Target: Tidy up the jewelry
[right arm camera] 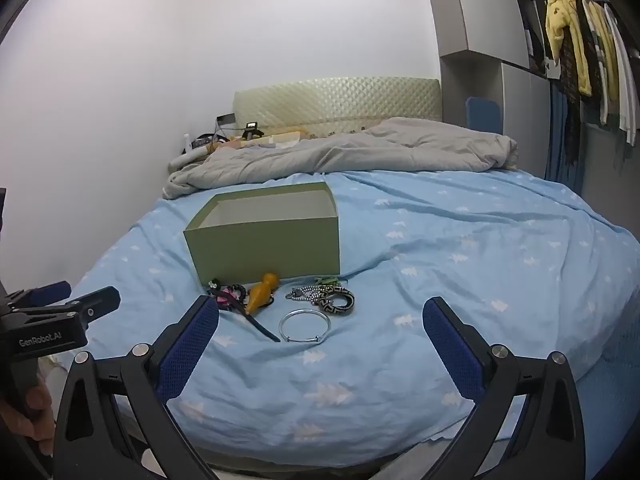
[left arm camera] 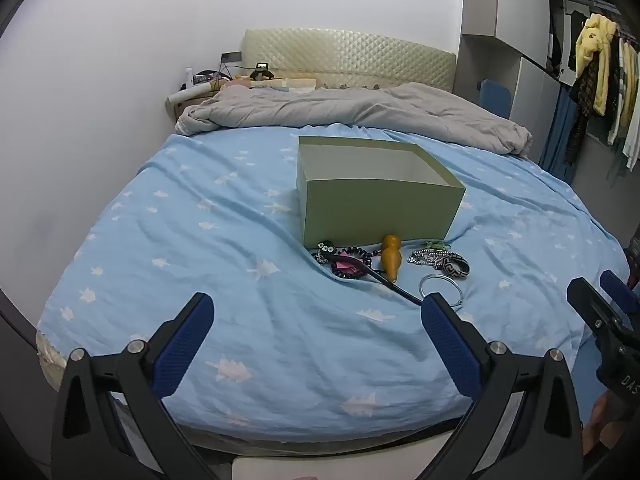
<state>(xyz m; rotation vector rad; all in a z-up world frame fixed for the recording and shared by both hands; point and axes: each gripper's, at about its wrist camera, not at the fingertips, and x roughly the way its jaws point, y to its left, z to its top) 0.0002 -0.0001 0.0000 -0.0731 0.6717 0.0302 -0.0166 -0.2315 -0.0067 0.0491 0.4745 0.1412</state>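
Observation:
An open, empty green box [left arm camera: 380,208] [right arm camera: 268,244] stands on the blue bedsheet [left arm camera: 200,240] [right arm camera: 460,260]. In front of it lie the jewelry pieces: a yellow gourd pendant [left arm camera: 391,258] [right arm camera: 262,290], a silver bangle [left arm camera: 440,286] [right arm camera: 305,326], a black-and-white patterned bracelet [left arm camera: 456,266] [right arm camera: 340,300], a silver bead chain [left arm camera: 424,258] [right arm camera: 306,293], a dark bead bracelet [left arm camera: 348,264] [right arm camera: 230,294] and a black strap [left arm camera: 384,280] [right arm camera: 260,328]. My left gripper [left arm camera: 318,304] [right arm camera: 80,294] hovers open over the sheet, short of the pile. My right gripper [right arm camera: 320,306] [left arm camera: 596,282] is open too, with nothing between its fingers.
A crumpled grey duvet [left arm camera: 360,108] [right arm camera: 360,148] lies behind the box against the padded headboard [left arm camera: 348,56]. Clothes [left arm camera: 600,80] [right arm camera: 580,52] hang at the right. A cluttered bedside shelf [left arm camera: 200,84] sits by the white wall. A hand [right arm camera: 32,420] holds the left gripper's handle.

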